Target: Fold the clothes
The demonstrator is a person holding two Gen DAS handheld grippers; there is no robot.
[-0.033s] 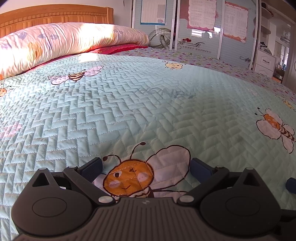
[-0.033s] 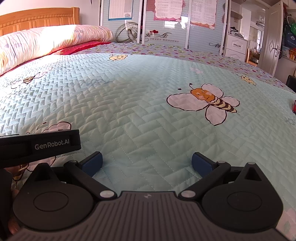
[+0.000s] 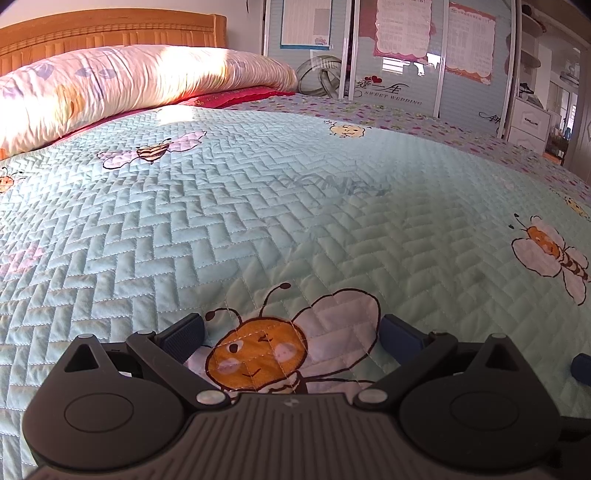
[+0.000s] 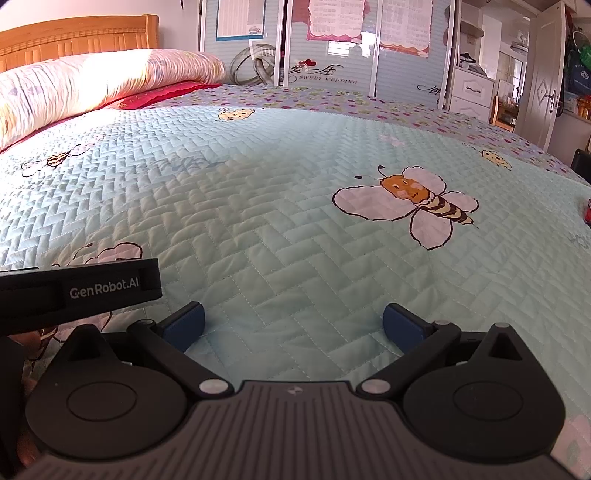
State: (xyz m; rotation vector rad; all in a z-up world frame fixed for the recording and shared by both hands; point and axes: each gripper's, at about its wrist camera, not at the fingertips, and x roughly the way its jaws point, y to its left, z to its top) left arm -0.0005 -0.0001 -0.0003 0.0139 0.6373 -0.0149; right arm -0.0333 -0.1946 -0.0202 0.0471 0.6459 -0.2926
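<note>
Jaws of left gripper [image 3: 291, 334] and right gripper [image 4: 293, 323] wide, empty above quilted herringbone bedspread [image 4: 277, 206].

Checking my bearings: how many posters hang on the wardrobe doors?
3: blue-edged left poster; pink middle poster; pink right poster. Others may be out of view.

I cannot pick out any garment for certain in either wrist view. The only candidate I see is a small red patch [image 4: 587, 211] at the right edge of the bed [image 4: 295, 240], cut off by the frame and too small to identify.
</note>
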